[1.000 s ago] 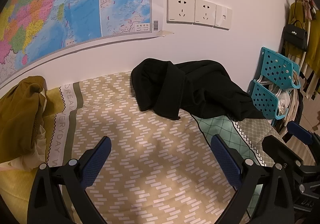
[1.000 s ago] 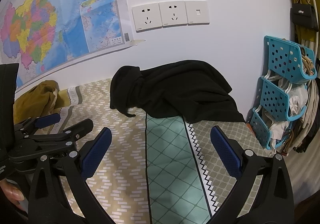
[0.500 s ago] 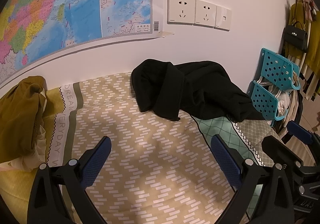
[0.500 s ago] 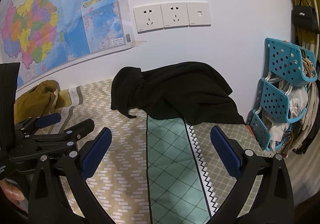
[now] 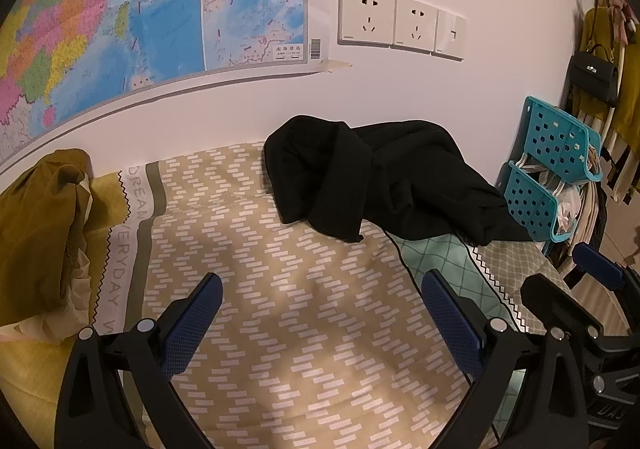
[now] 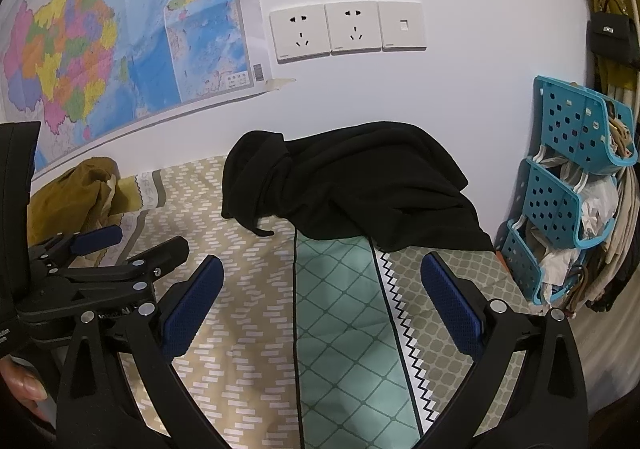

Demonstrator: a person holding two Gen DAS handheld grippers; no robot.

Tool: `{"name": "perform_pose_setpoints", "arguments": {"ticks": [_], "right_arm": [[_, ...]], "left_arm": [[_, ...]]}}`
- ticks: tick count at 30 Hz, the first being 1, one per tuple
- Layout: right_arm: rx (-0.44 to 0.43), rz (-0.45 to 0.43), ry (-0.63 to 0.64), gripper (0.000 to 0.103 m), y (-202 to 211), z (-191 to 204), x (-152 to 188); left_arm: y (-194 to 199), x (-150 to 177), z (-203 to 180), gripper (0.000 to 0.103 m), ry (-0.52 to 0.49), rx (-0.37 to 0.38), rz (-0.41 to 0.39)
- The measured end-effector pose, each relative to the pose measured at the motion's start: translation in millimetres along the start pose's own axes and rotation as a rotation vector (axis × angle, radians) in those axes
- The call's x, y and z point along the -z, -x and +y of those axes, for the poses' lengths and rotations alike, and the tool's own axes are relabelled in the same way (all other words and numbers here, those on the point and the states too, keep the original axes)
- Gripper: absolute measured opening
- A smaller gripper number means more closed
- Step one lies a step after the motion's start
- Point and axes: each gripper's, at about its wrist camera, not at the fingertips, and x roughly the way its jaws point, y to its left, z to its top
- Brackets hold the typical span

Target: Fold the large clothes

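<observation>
In the left wrist view, the left gripper (image 5: 320, 323) hangs over the patterned beige bed cover (image 5: 280, 289), its jaws wide and holding nothing. The crumpled black garment (image 5: 384, 185) lies at 12 o'clock against the white wall (image 5: 480, 101), well apart from the fingertips, with bare cover between. A mustard cloth heap (image 5: 36, 225) closes the 9 o'clock side. At 3 o'clock the right gripper is partly cut off by the frame.

In the right wrist view, the right gripper (image 6: 322, 303) also has its jaws wide and empty. The black garment (image 6: 352, 185) sits at 12 o'clock; how it is folded is hard to make out. Turquoise perforated plastic baskets (image 6: 560, 185) stand at 3 o'clock beside the bed edge.
</observation>
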Motion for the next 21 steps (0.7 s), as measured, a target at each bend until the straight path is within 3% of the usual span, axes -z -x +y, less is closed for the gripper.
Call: {"name": "perform_pose_setpoints", "arguments": {"ticks": [12, 21], "right_arm": [[-0.008, 0.007, 0.022, 0.098, -11.3, -3.2, -2.3], [-0.017, 0.188, 0.194, 0.098, -103.4, 1.5, -36.1]], "left_arm": [[-11.9, -3.6, 13.0, 0.096, 0.015, -0.015, 0.025], [-36.8, -9.7, 47.6, 0.096, 0.032, -0.123, 0.053]]}}
